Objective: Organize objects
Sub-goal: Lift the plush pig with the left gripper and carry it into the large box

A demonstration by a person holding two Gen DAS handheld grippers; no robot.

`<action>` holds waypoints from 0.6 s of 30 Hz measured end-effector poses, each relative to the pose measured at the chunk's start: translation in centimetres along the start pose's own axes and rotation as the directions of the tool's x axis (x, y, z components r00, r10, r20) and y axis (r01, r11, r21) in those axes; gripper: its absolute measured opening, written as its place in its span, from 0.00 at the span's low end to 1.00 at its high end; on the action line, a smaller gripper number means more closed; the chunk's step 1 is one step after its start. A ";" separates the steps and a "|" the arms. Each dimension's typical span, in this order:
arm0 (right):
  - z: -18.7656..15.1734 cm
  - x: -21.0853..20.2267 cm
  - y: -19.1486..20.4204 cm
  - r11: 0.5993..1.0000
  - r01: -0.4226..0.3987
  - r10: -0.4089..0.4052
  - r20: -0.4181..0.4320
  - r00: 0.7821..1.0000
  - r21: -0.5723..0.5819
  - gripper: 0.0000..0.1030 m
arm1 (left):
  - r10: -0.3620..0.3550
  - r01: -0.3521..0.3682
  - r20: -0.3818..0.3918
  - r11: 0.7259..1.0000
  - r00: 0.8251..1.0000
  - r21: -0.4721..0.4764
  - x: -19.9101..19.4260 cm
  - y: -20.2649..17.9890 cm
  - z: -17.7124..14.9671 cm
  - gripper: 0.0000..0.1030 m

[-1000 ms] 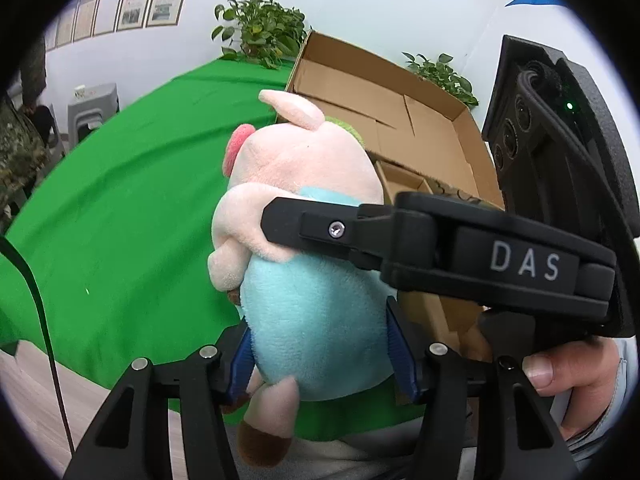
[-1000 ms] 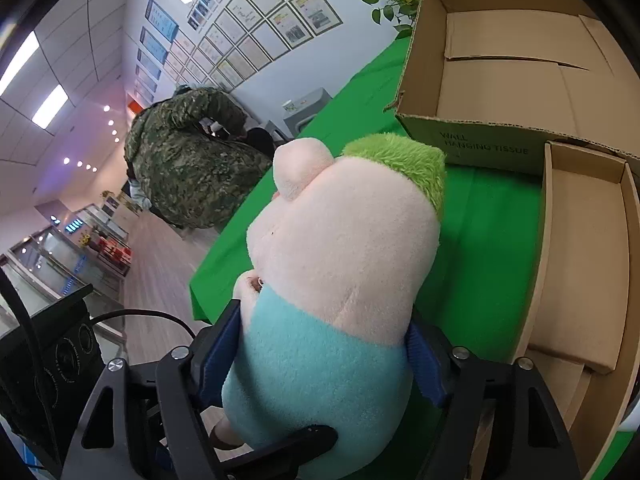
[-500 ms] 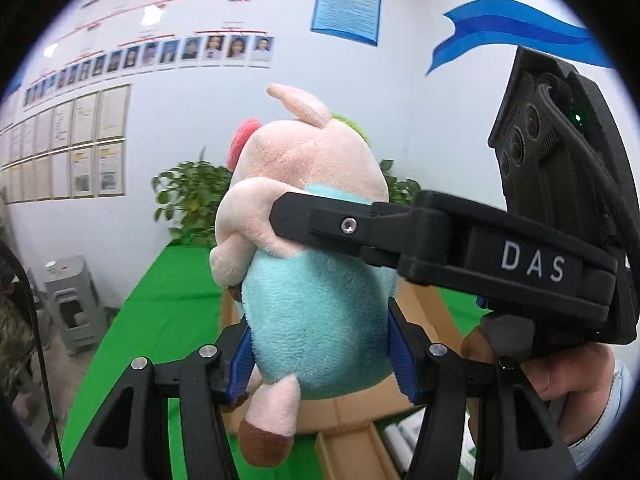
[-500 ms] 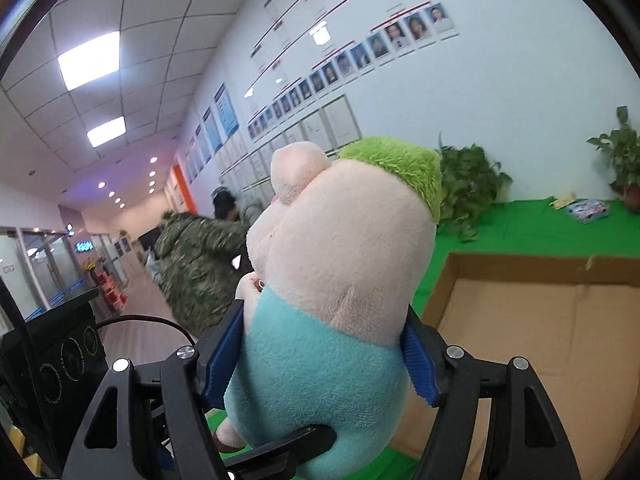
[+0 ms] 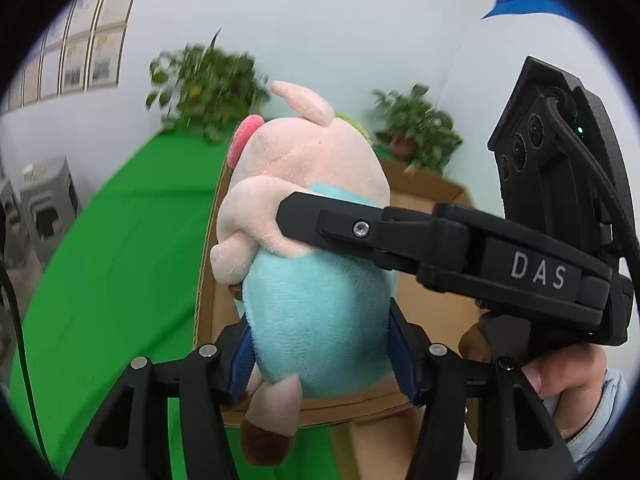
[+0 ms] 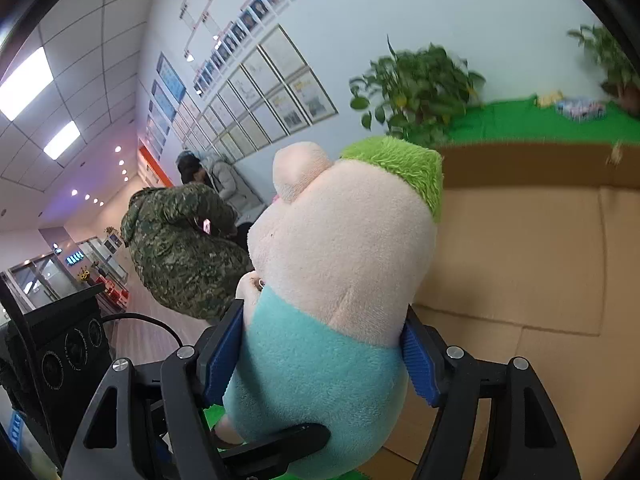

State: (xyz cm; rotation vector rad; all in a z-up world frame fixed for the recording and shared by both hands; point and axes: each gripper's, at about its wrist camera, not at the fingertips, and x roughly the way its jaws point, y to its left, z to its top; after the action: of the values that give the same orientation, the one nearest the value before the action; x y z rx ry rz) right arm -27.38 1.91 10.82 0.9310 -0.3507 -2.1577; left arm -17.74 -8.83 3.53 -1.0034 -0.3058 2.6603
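Your left gripper [image 5: 322, 354] has both blue pads pressed against the plush toy [image 5: 320, 312]. Your right gripper [image 6: 322, 354] clamps the same toy from the other side, one finger [image 5: 420, 248] lying across its upper body. Your right hand [image 5: 560, 384] wraps the handle.

Potted plants [image 5: 208, 88] motion-blurred; box [image 6: 520, 260] cut off

Pink plush pig [image 5: 308, 240] in teal shirt, upright above cardboard box [image 6: 520, 264].
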 end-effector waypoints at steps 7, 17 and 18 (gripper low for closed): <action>-5.2 8.9 -6.3 0.997 -0.008 0.017 -0.104 0.994 0.082 0.66 | 0.021 -0.027 -0.120 0.998 0.993 -0.052 2.9 2.1 -2.7 0.57; -9.9 14.9 -11.3 0.995 -0.004 0.028 -0.230 0.973 0.104 0.67 | 0.066 -0.068 -0.125 0.998 0.990 -0.007 1.3 2.4 -4.8 0.58; -10.0 15.1 -11.6 0.995 -0.009 0.033 -0.234 0.972 0.104 0.67 | 0.071 -0.071 -0.113 0.997 0.991 0.000 0.6 2.3 -4.9 0.58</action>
State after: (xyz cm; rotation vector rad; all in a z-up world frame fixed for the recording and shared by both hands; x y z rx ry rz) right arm -33.30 -0.77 -9.69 1.2227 -0.3535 -1.9978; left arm -15.34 -10.32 -1.14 -1.1812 -0.2559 2.6532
